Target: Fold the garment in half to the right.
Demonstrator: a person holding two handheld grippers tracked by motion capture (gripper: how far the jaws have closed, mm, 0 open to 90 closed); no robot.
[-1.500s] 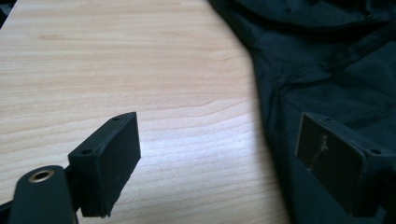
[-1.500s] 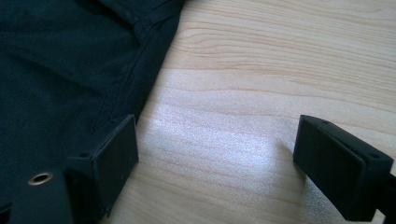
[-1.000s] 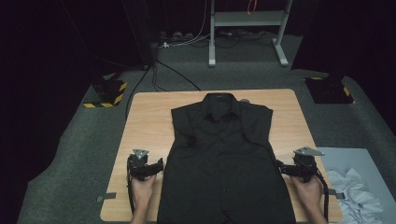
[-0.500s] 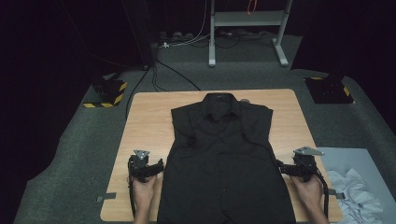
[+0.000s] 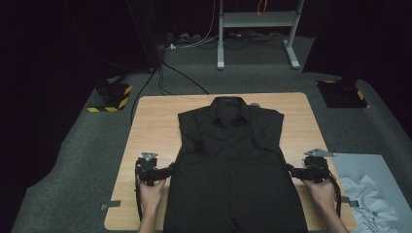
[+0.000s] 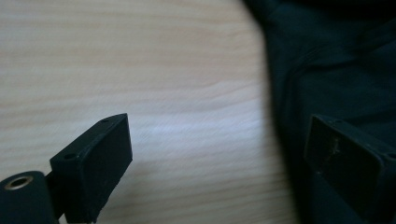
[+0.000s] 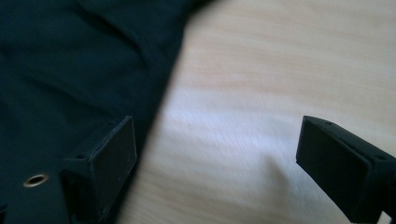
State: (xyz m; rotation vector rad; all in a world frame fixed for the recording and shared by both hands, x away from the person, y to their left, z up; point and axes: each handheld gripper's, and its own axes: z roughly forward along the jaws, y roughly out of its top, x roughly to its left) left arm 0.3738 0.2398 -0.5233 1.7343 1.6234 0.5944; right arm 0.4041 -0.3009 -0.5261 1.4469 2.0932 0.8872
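The black shirt (image 5: pixel 233 170) lay flat, collar away from the person, on the wooden table (image 5: pixel 150 126) (grey carpet all round). The left gripper (image 5: pixel 167 171) and right gripper (image 5: pixel 291 171) flanked its side edges. Close views showed both sets of jaws spread wide, each straddling an edge.

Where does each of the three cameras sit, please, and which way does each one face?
High view: above the person's side, facing forward and down at the table and black shirt; forearms, left gripper, right gripper.
Left gripper view: rides the left gripper, facing the shirt's edge; open jaws.
Right gripper view: rides the right gripper, facing the opposite edge; open jaws.
Shared: shirt and table.
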